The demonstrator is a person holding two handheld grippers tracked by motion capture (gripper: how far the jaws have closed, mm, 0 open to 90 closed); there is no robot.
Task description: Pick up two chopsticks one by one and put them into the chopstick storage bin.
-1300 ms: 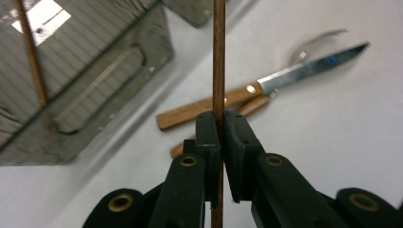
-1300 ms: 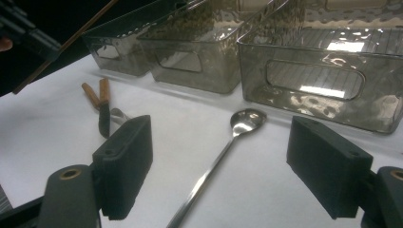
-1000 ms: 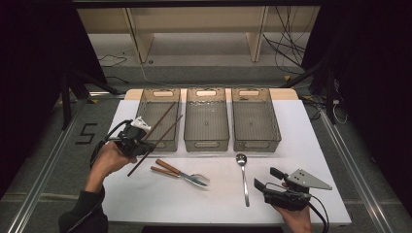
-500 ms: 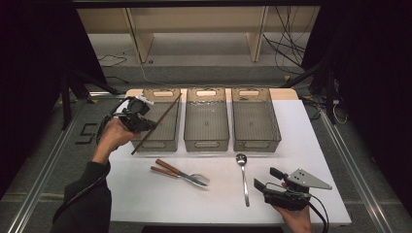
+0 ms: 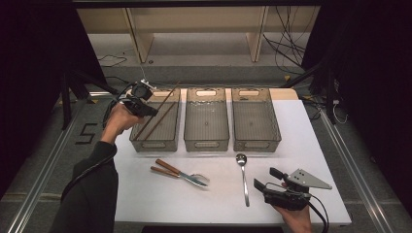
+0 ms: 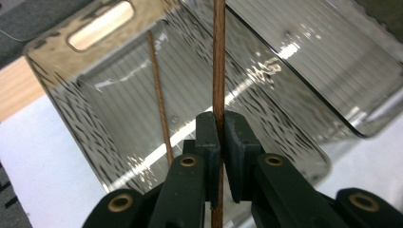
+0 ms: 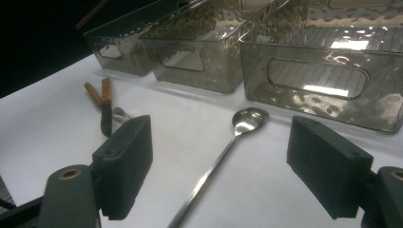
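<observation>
My left gripper [image 5: 150, 110] hovers over the left clear bin [image 5: 167, 128], shut on a brown chopstick [image 6: 218, 71] that runs straight up between its pads [image 6: 209, 135]. A second chopstick [image 6: 159, 102] slants beside it, and its lower end is hidden behind the jaw, so I cannot tell if it is held. In the high view both chopsticks [image 5: 160, 109] lie diagonally across that bin. My right gripper [image 5: 266, 177] rests near the table's front right, open, and a metal spoon [image 7: 240, 126] lies on the table ahead of its jaws, between them in the right gripper view.
The middle bin [image 5: 206, 141] and the right bin [image 5: 256, 141] stand in a row with the left one. Two wooden-handled utensils [image 5: 177, 173] lie on the white table [image 5: 209, 204] in front of the bins. The spoon [image 5: 242, 172] lies to their right.
My left gripper has carried the chopsticks away from the table's front, toward the far left corner of the left bin, and a little higher. The right gripper has stayed put.
</observation>
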